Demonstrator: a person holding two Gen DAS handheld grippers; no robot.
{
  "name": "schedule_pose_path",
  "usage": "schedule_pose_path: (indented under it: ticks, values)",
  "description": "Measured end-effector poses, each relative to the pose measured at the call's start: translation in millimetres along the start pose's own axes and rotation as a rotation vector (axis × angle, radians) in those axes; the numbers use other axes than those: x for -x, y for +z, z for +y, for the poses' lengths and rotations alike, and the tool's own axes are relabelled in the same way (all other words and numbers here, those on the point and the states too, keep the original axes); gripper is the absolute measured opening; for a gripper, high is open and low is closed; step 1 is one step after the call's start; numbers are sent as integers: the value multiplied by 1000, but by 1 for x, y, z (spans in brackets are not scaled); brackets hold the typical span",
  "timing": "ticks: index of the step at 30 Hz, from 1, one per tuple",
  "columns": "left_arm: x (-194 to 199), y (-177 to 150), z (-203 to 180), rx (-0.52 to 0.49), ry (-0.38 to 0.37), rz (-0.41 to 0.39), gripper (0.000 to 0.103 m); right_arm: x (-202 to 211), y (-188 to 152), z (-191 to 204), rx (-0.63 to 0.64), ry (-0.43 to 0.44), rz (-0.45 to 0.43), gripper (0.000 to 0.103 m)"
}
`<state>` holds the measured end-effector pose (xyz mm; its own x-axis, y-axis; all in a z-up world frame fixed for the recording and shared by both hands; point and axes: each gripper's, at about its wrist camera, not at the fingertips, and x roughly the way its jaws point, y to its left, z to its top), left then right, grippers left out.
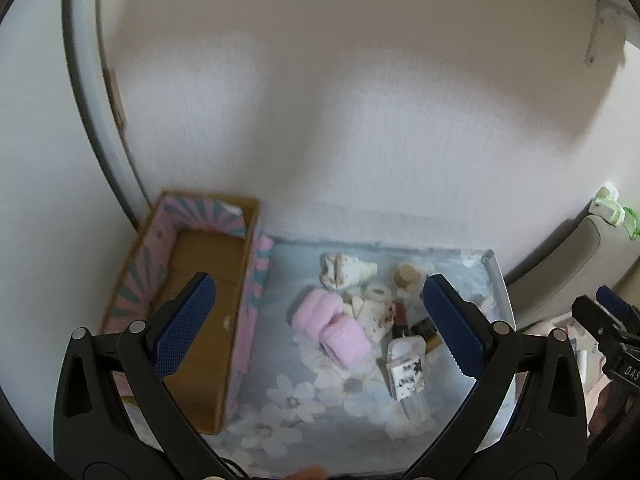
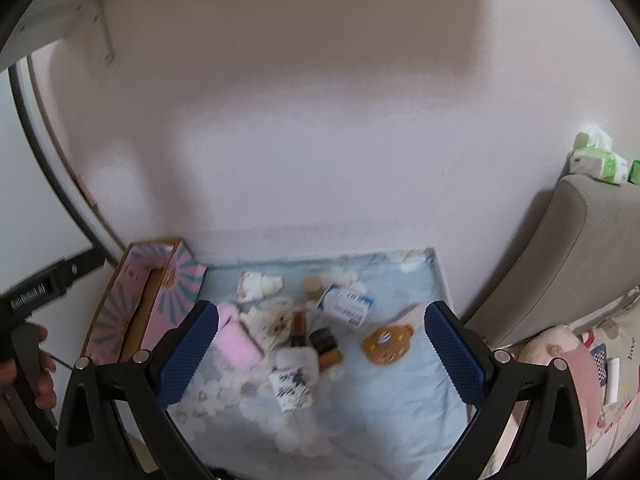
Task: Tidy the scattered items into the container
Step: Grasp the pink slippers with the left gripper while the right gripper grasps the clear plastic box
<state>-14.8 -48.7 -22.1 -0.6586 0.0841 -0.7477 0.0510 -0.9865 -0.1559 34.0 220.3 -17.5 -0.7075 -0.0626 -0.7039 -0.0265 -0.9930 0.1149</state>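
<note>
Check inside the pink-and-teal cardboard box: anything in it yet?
The pink-and-teal cardboard box shows only bare brown floor, with one tiny pale speck near its right wall. The left claw's blue finger covers part of the floor.

Open pink-and-teal sunburst cardboard box (image 1: 208, 312), upright, nothing visible inside, at 9 o'clock of the pile. Rolled fluffy pink cloth (image 1: 332, 328) at pile's 8 o'clock; bear-shaped brown cookie (image 2: 387, 342) lies flat at 3 o'clock.
</note>
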Motion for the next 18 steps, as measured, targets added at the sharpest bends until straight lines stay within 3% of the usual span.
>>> schedule_pose_path:
  ticks: [9,14,18]
  values:
    - [-86,-58,0,71,4,262,103,-46,-27,-5,93,17,96,103]
    - [-128,-92,0,143,-6,350,103,-91,-31,-21,209,36,136,103]
    - [-162,-109,-2,221,4,394,96,-131,-29,-34,284,76,179,103]
